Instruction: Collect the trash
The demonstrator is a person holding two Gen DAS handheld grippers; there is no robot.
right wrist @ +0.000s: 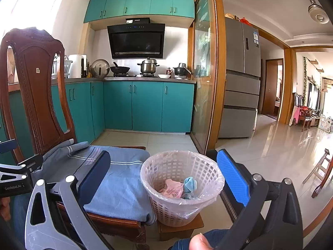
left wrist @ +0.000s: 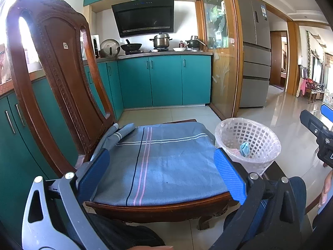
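Both tools stand idle. The left gripper [left wrist: 162,175] has its fingers spread wide over the chair's cloth-covered seat [left wrist: 166,162], holding nothing. The right gripper [right wrist: 164,179] is likewise spread wide and empty, framing the bin.

The trash lies inside the white lattice basket [right wrist: 208,185], which has a clear liner and stands on a low wooden stool [right wrist: 183,227] just beside the chair. A crumpled blue wad [right wrist: 190,184] rests against a pink wad [right wrist: 172,188] at the bottom.

The blue wad stands roughly upright, its long axis near vertical; the pink one lies flat with no clear axis.

No loose trash shows on the seat.

Risks, as judged: the light basket sits on a small stool, so a knock from either finger could tip it. The loose liner rim could snag a finger.
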